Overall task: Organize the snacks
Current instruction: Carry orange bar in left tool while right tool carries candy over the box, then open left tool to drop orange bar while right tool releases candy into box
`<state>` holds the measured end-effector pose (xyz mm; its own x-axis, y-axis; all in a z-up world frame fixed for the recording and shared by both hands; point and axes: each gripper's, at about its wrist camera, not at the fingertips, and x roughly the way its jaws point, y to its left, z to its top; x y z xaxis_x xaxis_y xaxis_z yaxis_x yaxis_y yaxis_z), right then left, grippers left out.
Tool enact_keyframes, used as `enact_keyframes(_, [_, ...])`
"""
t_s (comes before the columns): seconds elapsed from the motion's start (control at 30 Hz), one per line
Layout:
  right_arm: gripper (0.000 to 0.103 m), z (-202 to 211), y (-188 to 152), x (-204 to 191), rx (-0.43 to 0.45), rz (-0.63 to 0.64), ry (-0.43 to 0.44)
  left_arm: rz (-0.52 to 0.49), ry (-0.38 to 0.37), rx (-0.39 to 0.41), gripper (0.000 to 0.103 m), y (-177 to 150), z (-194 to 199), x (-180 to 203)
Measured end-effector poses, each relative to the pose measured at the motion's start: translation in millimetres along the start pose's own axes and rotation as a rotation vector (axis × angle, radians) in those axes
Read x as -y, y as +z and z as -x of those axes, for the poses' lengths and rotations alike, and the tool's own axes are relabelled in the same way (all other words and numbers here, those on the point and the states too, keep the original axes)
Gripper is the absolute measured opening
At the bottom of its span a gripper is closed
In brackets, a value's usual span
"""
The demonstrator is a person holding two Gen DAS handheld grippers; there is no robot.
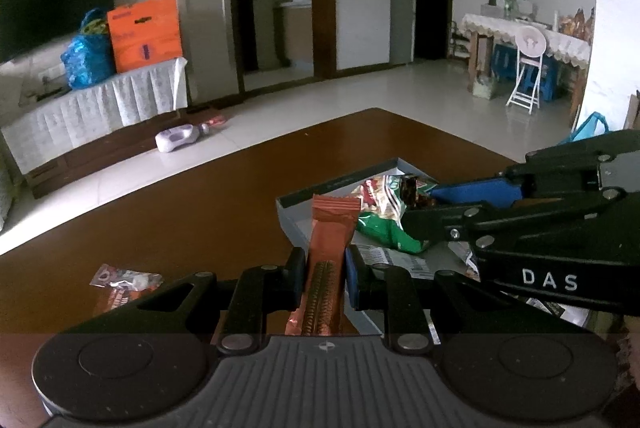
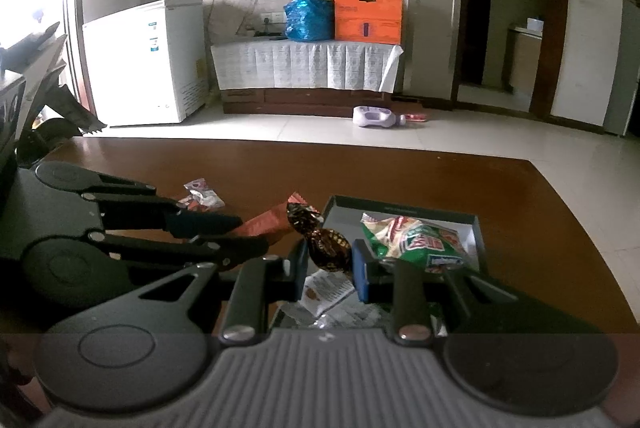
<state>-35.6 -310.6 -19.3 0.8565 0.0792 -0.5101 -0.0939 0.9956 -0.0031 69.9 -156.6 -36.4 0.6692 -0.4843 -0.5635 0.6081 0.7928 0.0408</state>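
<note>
My left gripper (image 1: 325, 262) is shut on an orange-brown snack bar (image 1: 334, 224), which stands up between the pads over the near left corner of the grey box (image 1: 289, 203). My right gripper (image 2: 330, 262) is shut on a dark brown twist-wrapped candy (image 2: 326, 246) above the box's (image 2: 400, 207) left end. A green-and-white snack bag (image 2: 416, 240) and printed packets lie inside the box. Each gripper shows in the other view: the right gripper (image 1: 418, 203) reaches in over the box, and the left gripper (image 2: 254, 232) reaches in with the bar (image 2: 268, 222).
A small red-and-white packet (image 1: 124, 280) lies on the brown table (image 2: 400, 171), left of the box. Beyond the table's far edge are a tiled floor with a purple bottle (image 2: 374, 116), a cloth-covered TV stand (image 2: 304, 65), a white freezer (image 2: 144, 63) and a white folding chair (image 1: 528, 67).
</note>
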Motion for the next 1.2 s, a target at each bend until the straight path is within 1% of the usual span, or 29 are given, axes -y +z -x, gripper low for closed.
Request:
enact_keyframes(0.27, [0.024,1,-2,14,0.001,-0.018,-0.026,-0.002,-0.024,0.003,0.022,4,-10,12])
enact_keyframes(0.63, [0.024,-4,-10,40,-0.019,-0.048,-0.081,-0.02,-0.06,-0.02,0.023,2,-29,28])
enact_keyframes(0.9, [0.024,-14,-16,45,-0.042,-0.033,-0.098,-0.037,-0.08,-0.042,0.023,1,-43,43])
enact_keyframes(1.2, [0.024,-24,-20,47,-0.054,-0.033,-0.103,-0.04,-0.084,-0.053,0.023,1,-50,43])
